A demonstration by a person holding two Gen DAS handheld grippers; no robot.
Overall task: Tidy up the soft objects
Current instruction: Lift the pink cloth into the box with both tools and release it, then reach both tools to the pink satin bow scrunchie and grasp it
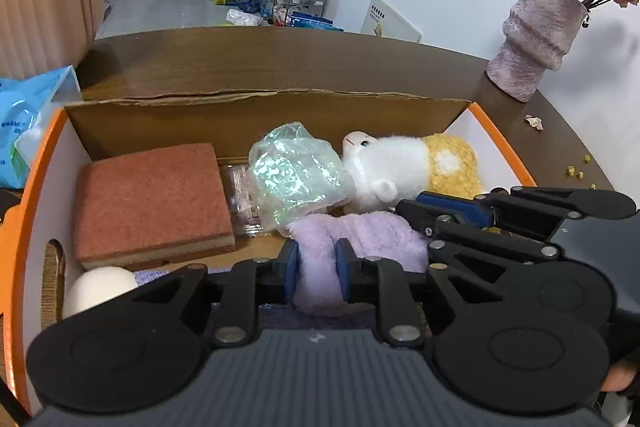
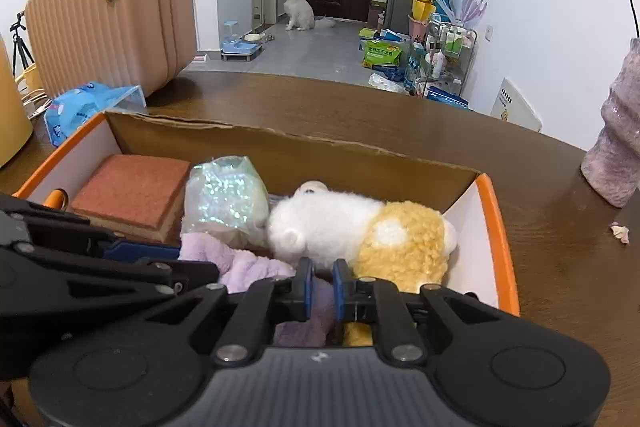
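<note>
Left tool point(image 1: 316, 273) pinches a fold of the lilac fleece cloth point(image 1: 368, 239) over the cardboard box point(image 1: 256, 111) on our worktop; the right tool point(image 2: 319, 287) stands nearly together just above that cloth, with no grip we can confirm. Sponge point(image 1: 148, 203), plush toy point(image 2: 360, 227) and crinkly bag point(image 1: 296, 175) already lie inside — we judge only the cloth remains to settle

My two wrist cameras look steeply down and forward, close over the open box point(image 1: 256, 115) on the table point(image 2: 360, 107); both views share its contents and the hallway behind.
</note>
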